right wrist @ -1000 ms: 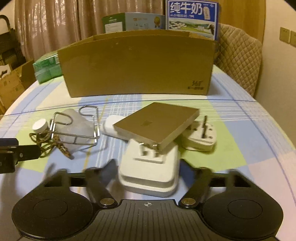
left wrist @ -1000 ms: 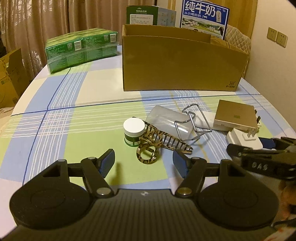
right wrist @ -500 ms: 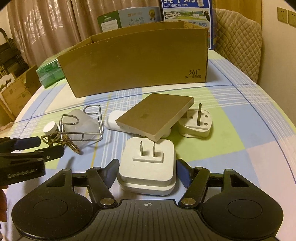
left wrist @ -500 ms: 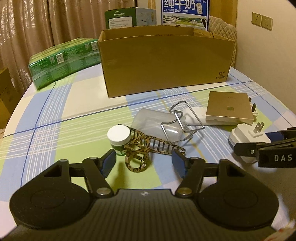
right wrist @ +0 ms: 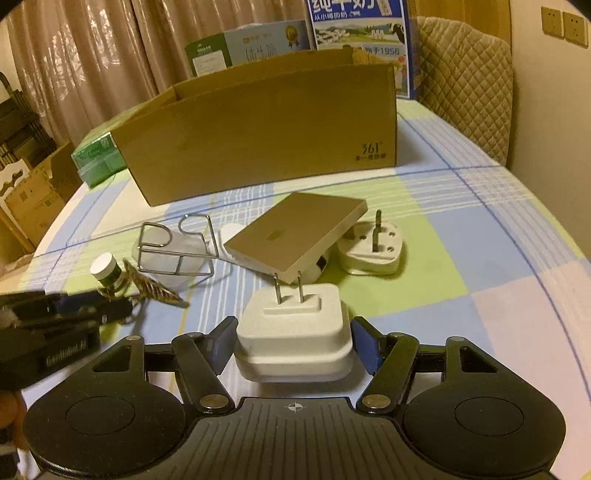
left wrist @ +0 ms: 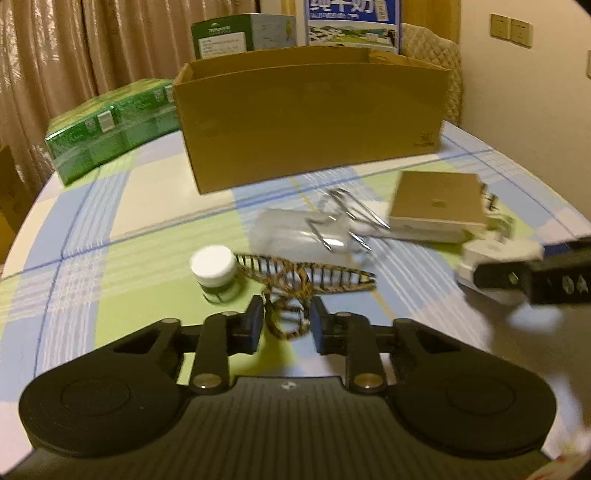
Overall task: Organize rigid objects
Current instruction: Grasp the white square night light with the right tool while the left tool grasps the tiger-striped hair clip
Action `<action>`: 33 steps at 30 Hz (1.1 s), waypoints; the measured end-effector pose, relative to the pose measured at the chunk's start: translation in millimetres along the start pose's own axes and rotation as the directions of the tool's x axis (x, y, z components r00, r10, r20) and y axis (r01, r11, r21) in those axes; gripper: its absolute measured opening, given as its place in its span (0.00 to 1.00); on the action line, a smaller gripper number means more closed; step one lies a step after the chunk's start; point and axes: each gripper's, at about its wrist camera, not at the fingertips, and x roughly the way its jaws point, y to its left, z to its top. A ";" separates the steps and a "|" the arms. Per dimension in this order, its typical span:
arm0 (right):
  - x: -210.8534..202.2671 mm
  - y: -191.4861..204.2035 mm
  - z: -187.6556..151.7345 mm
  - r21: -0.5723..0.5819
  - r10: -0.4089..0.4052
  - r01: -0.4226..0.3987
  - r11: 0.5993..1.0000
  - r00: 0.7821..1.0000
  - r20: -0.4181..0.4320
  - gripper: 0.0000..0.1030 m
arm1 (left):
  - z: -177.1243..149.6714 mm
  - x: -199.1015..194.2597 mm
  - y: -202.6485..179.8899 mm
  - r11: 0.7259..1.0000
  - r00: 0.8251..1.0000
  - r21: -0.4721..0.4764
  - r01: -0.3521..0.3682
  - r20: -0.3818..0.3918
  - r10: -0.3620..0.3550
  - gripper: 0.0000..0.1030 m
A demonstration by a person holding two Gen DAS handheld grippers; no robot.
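Since half a second earlier, the left gripper (left wrist: 286, 325) has been narrowed from a wide spread until its pads flank the ring of the tiger-striped hair clip (left wrist: 306, 278); contact cannot be confirmed through the blur. The right gripper (right wrist: 293, 341) is held spread around the white two-prong adapter (right wrist: 293, 332), pads just beside its sides.

One white-capped jar (left wrist: 214, 267) is seen just beside the clip, with one wire rack (right wrist: 177, 245) over a translucent container (left wrist: 295, 230) behind. One gold square panel (right wrist: 299, 236) is propped on a white block, and one second white plug (right wrist: 371, 247) lies beside it.

The open cardboard box (right wrist: 266, 136), marked "361°", stands behind them on the checked tablecloth (right wrist: 461, 236). Two cartons stand behind it; "1956" is legible on the blue carton (right wrist: 360, 26).
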 end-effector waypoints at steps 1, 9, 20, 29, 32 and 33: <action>-2.9 -0.5 0.0 -0.003 -0.002 0.002 1.000 1.000 0.006 0.61 | -3.0 -4.7 -3.3 1.000 1.000 0.001 0.023 -0.008 -0.023 0.15; -26.3 -10.7 -9.0 0.028 -0.020 0.019 0.999 0.999 0.026 0.61 | -13.0 -18.5 -14.1 0.997 0.999 0.072 -0.025 0.033 0.023 0.26; -23.2 -10.3 -8.2 0.013 -0.020 0.020 1.000 0.999 0.032 0.61 | 2.3 19.7 0.4 1.000 1.000 0.027 0.005 0.022 -0.006 0.31; -25.9 -6.4 -6.3 -0.002 -0.004 0.004 1.000 0.999 0.038 0.61 | 3.5 8.1 -3.6 0.999 1.000 -0.036 0.027 -0.006 -0.027 0.25; -29.6 -1.2 -6.4 -0.033 0.007 -0.005 0.999 0.999 0.048 0.60 | 0.8 -3.2 -5.3 0.999 1.000 -0.033 0.016 -0.018 -0.017 0.25; -31.0 0.5 -6.5 -0.042 0.010 -0.008 0.999 0.999 0.052 0.60 | -0.7 -7.1 -6.0 0.999 1.000 -0.028 0.016 -0.017 -0.017 0.25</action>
